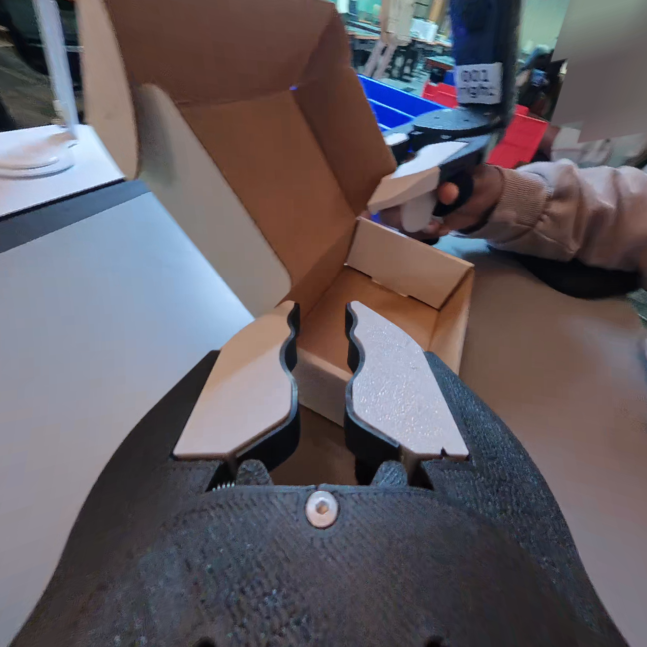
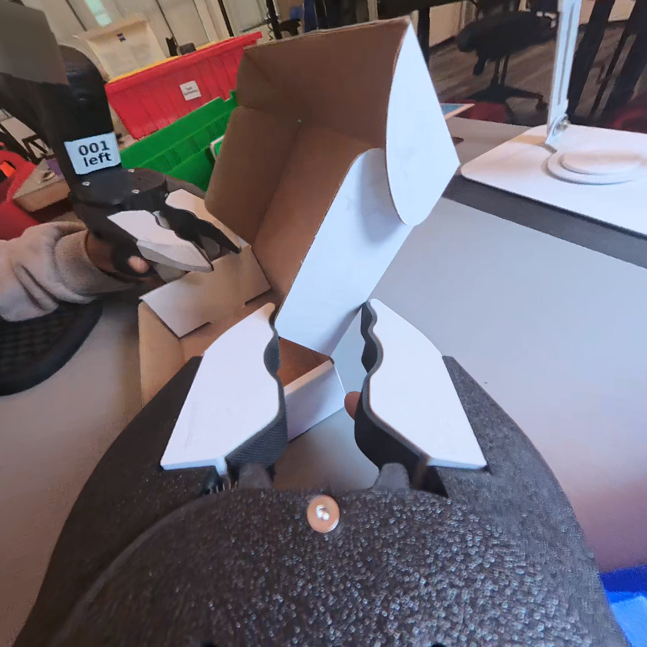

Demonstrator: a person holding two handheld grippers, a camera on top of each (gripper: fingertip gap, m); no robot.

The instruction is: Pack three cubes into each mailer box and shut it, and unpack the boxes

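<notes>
Left tongs (image 1: 322, 311) open | mailer box (image 1: 402, 280) just ahead; right tongs (image 2: 318, 311) open astride flap (image 2: 336, 266)

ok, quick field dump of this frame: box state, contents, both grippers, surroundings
box: white mailer box with brown cardboard inside, on the table
lid: open, raised upright
contents: no cubes visible in the part of the interior that shows
left gripper: open, tips over the near wall of the box, holding nothing
right gripper: open, the lid's side flap between its tips, not clamped
background: red bin, green bin, blue bin
table: pale surface
</notes>
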